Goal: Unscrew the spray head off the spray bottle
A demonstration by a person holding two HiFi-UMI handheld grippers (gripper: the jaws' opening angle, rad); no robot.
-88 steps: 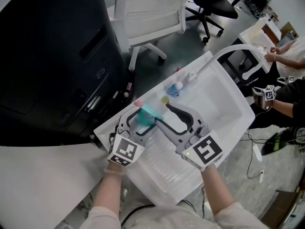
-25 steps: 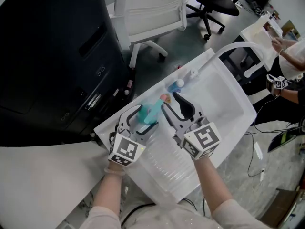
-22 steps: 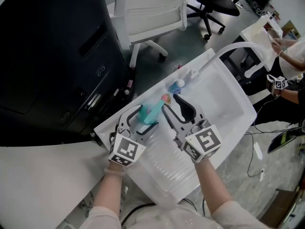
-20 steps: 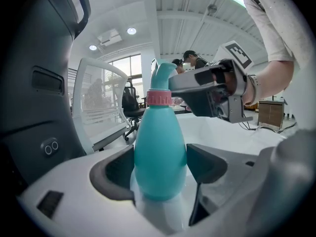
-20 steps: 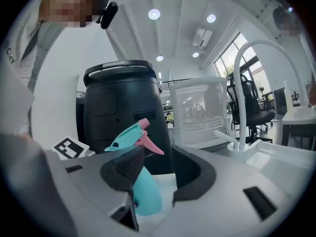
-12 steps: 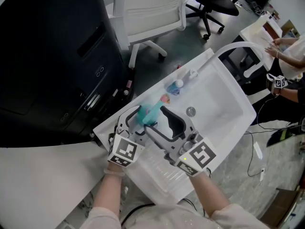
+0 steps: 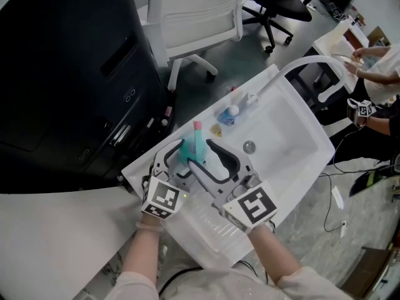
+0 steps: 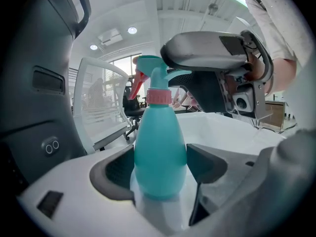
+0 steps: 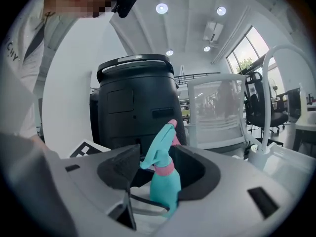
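Observation:
A teal spray bottle (image 7: 187,155) with a pink collar (image 8: 159,97) stands upright on the white draining board. My left gripper (image 7: 178,160) is shut on its body (image 8: 160,152), one pad on each side. The teal spray head (image 9: 159,149) with its pink nozzle (image 7: 197,126) rises between the jaws of my right gripper (image 7: 203,158). Those jaws are closing around the head, with small gaps still showing beside it. In the left gripper view, one grey finger (image 8: 207,48) of the right gripper crosses just beside the top of the head.
A white sink basin (image 7: 294,124) with a drain (image 7: 249,147) and a tall white faucet (image 7: 306,64) lies to the right. Small blue items (image 7: 226,116) sit on the back rim. A black bin (image 7: 62,74) and a white chair (image 7: 194,17) stand behind. A person (image 7: 375,61) is at the far right.
My right gripper has come left and toward me, and its jaws now stand around the spray head. The bottle's nozzle has swung from pointing right to nearly straight up. The left gripper has stayed put.

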